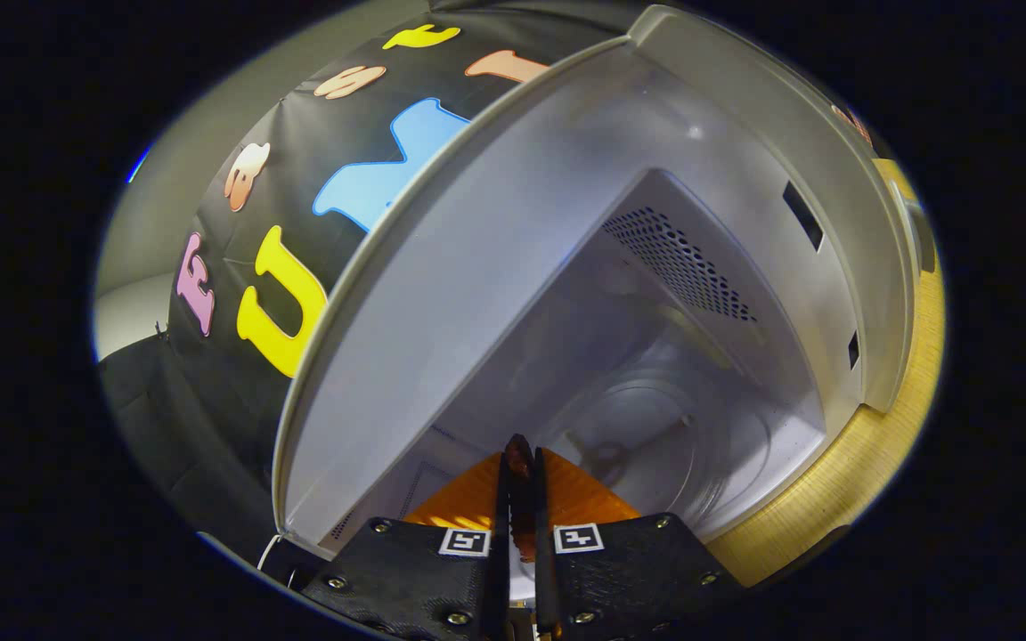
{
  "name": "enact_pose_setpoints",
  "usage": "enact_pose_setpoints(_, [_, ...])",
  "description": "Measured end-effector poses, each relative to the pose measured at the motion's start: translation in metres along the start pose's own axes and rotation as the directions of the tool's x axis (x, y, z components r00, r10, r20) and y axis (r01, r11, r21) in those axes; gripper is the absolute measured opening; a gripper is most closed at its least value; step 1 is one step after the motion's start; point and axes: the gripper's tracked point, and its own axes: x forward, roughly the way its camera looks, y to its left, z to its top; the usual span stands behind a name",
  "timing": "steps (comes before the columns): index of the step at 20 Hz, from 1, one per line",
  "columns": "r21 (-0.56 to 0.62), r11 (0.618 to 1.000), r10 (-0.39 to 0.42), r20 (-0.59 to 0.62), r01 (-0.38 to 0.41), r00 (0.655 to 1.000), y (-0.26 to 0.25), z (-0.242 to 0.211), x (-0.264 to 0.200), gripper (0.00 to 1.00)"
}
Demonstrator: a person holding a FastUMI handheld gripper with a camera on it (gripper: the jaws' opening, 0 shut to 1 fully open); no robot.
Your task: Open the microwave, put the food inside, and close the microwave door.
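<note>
The tongs (520, 499) are nearly closed, both fingers pinching the edge of an orange food piece (477, 503) held just ahead of them, at the mouth of the open microwave (745, 133). Beyond lies its glass turntable (655, 427). The wooden tabletop (869, 445) runs alongside. No readable writing shows.
</note>
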Motion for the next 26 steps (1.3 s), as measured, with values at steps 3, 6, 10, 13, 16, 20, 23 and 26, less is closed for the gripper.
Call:
enact_pose_setpoints(3, [-0.041,0.999,-0.009,0.042,0.011,0.999,0.005,-0.003,0.005,0.11])
enact_pose_setpoints(6, [-0.154,0.988,-0.02,0.067,0.03,0.998,0.01,-0.01,0.014,0.17])
enact_pose_setpoints(10, [-0.257,0.949,-0.152,0.132,0.182,0.98,-0.019,-0.011,0.021,0.4])
enact_pose_setpoints(13, [-0.373,0.888,-0.235,0.131,0.268,0.963,-0.052,-0.014,0.018,0.74])
enact_pose_setpoints(16, [-0.523,0.826,-0.146,0.161,0.209,0.976,-0.038,-0.005,0.004,0.77])
enact_pose_setpoints(20, [-0.639,0.757,-0.043,0.162,0.138,0.986,-0.011,0.006,-0.027,0.77])
enact_pose_setpoints(23, [-0.709,0.702,-0.011,0.089,0.071,0.996,-0.001,-0.002,-0.06,0.77])
enact_pose_setpoints(26, [-0.749,0.656,0.049,-0.074,-0.088,0.996,0.017,-0.027,-0.105,0.77])
